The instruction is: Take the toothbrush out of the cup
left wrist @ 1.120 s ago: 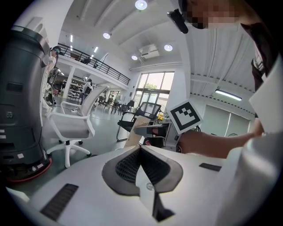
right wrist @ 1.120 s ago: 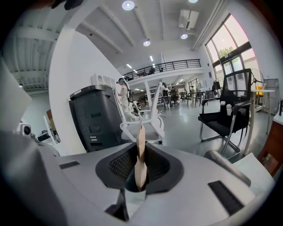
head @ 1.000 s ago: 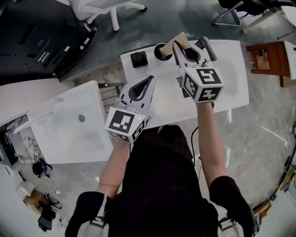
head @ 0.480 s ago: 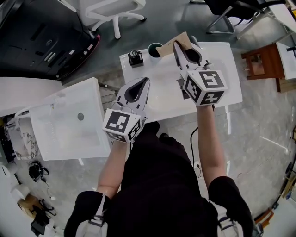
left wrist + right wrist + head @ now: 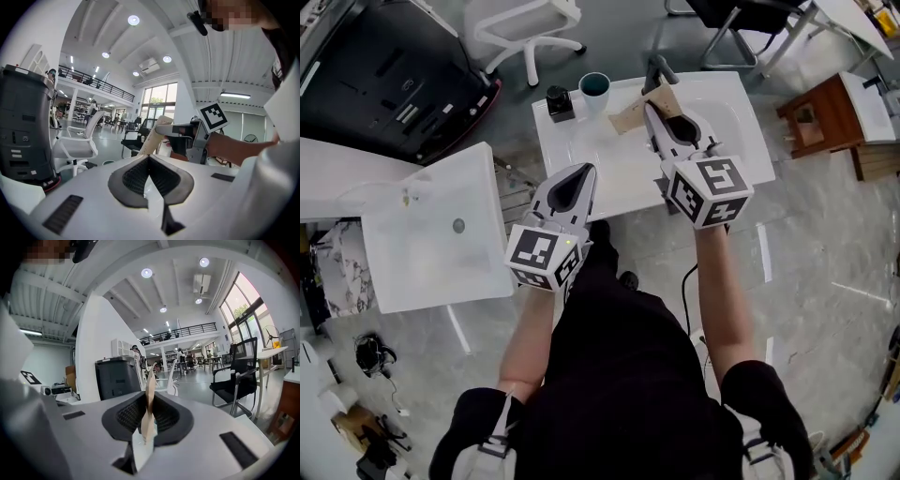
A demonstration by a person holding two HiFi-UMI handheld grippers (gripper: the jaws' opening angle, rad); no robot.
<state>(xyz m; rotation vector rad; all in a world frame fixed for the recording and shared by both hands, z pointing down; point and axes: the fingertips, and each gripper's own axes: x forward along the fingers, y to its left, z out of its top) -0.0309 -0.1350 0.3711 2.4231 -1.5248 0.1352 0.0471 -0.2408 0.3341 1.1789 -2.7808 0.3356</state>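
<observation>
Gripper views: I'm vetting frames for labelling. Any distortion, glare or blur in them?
Left gripper view: fisheye bends the ceiling beams; the ceiling lamps blow out white. Right gripper view: the window is bright, and the toothbrush in the right gripper looks soft up close.
</observation>
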